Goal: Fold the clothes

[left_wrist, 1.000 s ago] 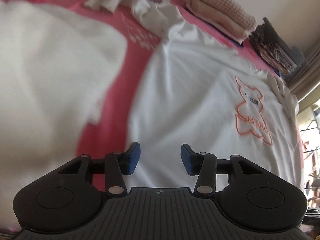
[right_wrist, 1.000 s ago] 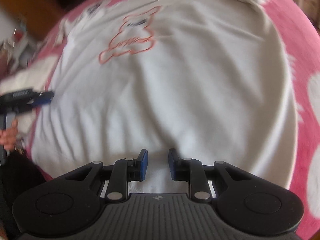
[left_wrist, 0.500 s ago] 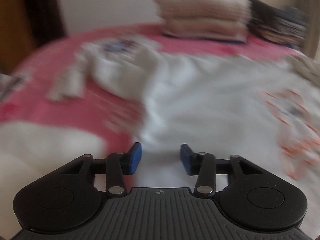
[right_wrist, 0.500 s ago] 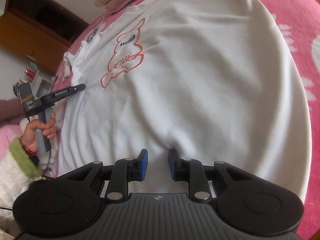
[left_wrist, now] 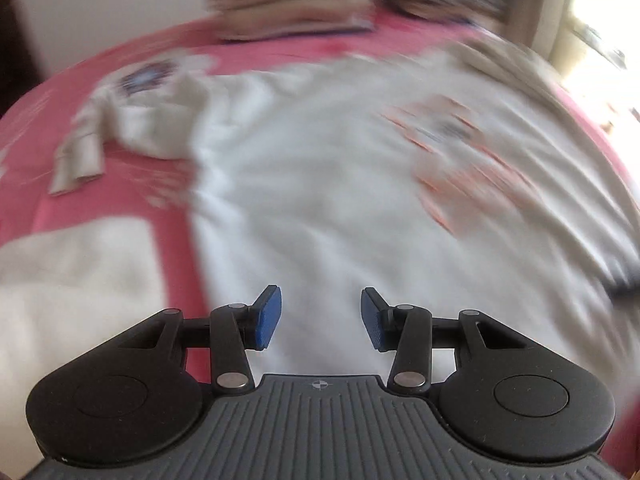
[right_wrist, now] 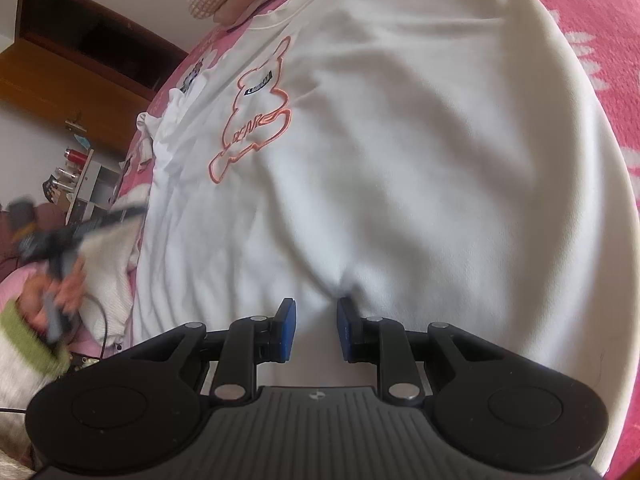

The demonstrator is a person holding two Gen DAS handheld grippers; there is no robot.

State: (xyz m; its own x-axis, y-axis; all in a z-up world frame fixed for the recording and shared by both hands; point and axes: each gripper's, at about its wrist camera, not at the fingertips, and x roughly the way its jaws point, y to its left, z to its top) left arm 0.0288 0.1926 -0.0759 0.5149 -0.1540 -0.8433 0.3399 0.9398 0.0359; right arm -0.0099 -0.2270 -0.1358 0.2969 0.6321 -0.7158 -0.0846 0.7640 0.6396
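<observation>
Pink bed cover (right_wrist: 600, 20) spread under everything. White sweatshirt (right_wrist: 400, 160) lying flat across it, front up, orange bear outline (right_wrist: 252, 120) toward 10 o'clock of the chest in the right wrist view. Stack of folded beige knits (left_wrist: 288, 4) at 12 o'clock on the bed, blurred in the left wrist view; crumpled white garment (left_wrist: 132, 108) at 10 o'clock. Right gripper (right_wrist: 313, 330) low over the sweatshirt's hem, jaws narrow with a pinched cloth ridge rising just ahead, grasp impossible to confirm. Left gripper (left_wrist: 321, 318) held wide, empty, above the fabric.
</observation>
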